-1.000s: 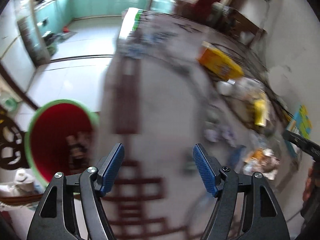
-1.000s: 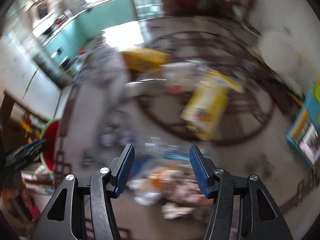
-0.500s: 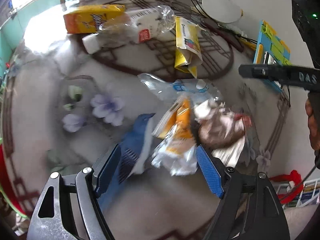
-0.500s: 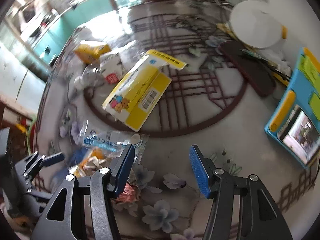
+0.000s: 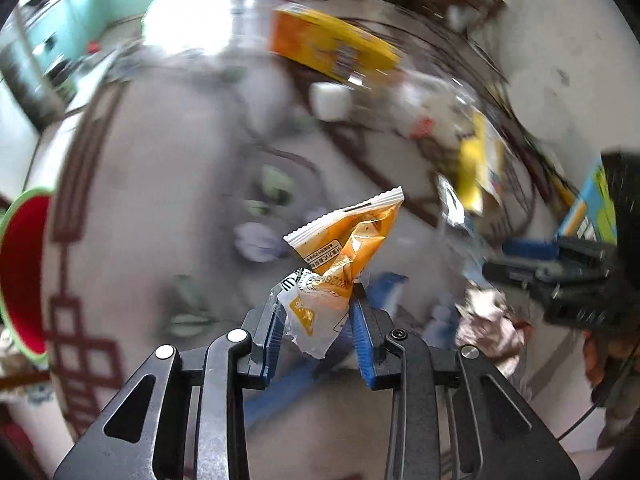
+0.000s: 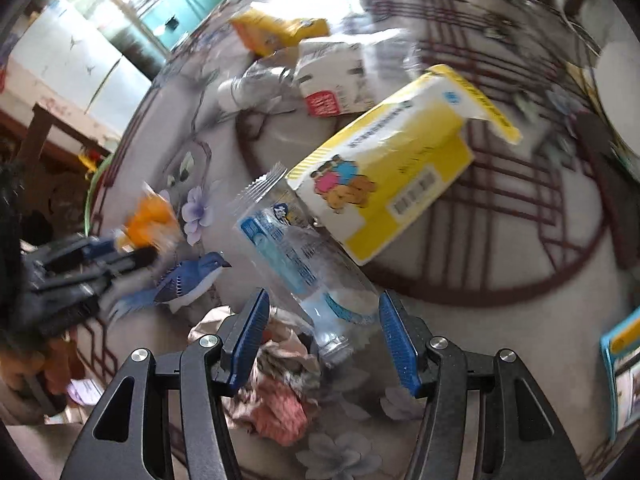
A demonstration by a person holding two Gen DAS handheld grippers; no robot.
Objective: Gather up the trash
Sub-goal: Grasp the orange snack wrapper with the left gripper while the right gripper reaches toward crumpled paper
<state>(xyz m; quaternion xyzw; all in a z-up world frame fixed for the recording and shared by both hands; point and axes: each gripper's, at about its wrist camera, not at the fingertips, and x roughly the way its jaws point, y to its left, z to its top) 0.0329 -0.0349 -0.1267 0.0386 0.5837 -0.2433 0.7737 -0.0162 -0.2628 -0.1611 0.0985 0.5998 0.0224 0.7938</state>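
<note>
I am holding an orange snack wrapper (image 5: 340,256) clamped in my left claw (image 5: 318,320), lifted above the patterned bench (image 5: 160,184). The red bin (image 5: 20,272) is sitting at the far left edge; I should carry steadily there. My right claw (image 6: 320,336) is spread apart around a clear plastic wrapper (image 6: 296,256), not yet gripping.
</note>
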